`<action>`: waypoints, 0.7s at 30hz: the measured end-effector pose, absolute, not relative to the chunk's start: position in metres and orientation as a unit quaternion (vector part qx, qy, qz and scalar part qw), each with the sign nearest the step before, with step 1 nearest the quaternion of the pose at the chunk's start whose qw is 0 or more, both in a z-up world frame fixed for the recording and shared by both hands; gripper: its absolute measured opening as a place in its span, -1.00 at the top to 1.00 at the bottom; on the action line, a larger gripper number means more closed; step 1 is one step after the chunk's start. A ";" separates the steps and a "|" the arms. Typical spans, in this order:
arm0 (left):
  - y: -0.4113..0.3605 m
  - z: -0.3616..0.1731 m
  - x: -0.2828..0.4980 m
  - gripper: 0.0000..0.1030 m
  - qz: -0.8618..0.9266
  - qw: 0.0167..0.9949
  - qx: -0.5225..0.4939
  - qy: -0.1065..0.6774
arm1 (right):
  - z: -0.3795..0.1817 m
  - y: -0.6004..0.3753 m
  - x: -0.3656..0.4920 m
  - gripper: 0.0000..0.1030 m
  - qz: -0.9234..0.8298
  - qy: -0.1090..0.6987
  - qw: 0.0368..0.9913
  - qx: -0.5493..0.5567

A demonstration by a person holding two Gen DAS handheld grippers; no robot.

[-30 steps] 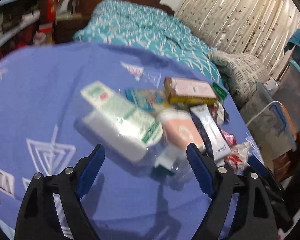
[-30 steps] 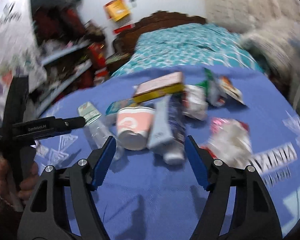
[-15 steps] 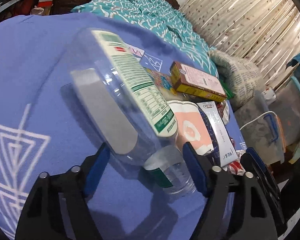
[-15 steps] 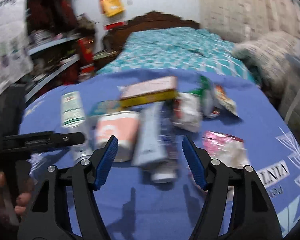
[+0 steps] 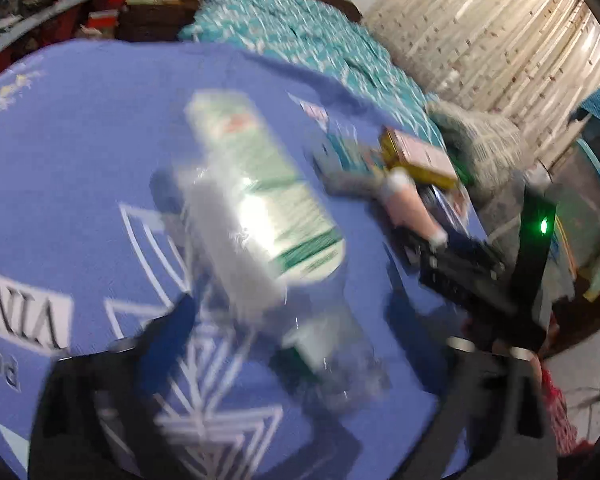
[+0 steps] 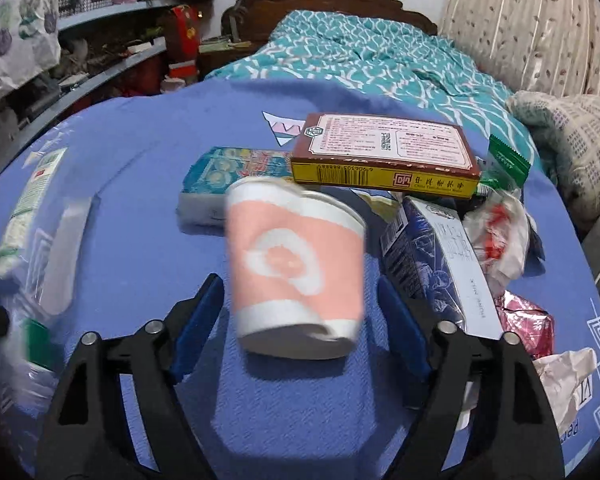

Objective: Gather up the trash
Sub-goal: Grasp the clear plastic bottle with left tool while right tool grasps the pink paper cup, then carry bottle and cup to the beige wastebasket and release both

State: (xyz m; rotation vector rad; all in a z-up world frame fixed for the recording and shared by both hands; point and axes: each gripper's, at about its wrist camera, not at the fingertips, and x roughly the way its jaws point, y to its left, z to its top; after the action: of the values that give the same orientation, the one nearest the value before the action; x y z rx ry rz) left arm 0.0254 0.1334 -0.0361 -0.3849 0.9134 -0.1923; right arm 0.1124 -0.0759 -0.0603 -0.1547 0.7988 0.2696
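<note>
Jaws of the left gripper (image 5: 288, 332) are being opened around a clear plastic bottle (image 5: 260, 232), lying unpinched on the blue cloth (image 5: 80, 152). The right gripper (image 6: 300, 308) is being held spread around a pink paper cup (image 6: 296, 276), a brown-and-yellow box (image 6: 384, 156) lying at one o'clock.

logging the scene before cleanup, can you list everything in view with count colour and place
plastic bottle: 1, clear, green-white label, lying left on cloth
paper cup: 1, pink-white, on its side, centre
flat box: 1, brown-yellow, behind cup
blue packet: 1, teal, left of box
carton: 1, navy-white, right of cup
foil wrapper: 1, pink, far right
cloth: 1, blue, underneath all
bed: 1, teal cover, behind
left gripper: jaws opening, around bottle
right gripper: jaws open, either side of cup
</note>
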 end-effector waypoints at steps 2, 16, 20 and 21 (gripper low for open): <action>0.130 -0.032 0.037 -0.83 -0.090 0.878 -0.183 0.433 | -0.059 -0.075 0.109 -0.25 0.142 0.383 0.910 -0.073; 0.089 -0.001 0.027 -0.40 -0.149 0.893 -0.155 0.394 | -0.001 -0.170 -0.005 -0.16 0.126 0.264 0.955 0.052; 0.013 0.036 0.029 -0.40 -0.259 0.883 -0.111 0.376 | -0.005 -0.251 -0.024 -0.17 0.051 0.250 0.960 0.116; -0.027 0.043 0.034 -0.40 -0.302 0.869 -0.087 0.382 | -0.007 -0.276 -0.030 -0.17 0.031 0.246 0.959 0.139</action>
State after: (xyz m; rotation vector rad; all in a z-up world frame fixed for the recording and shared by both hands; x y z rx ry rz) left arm 0.0340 -0.0267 0.0429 -0.1825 0.7995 -0.6329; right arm -0.0300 -0.2758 -0.0069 0.2817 0.4987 0.0633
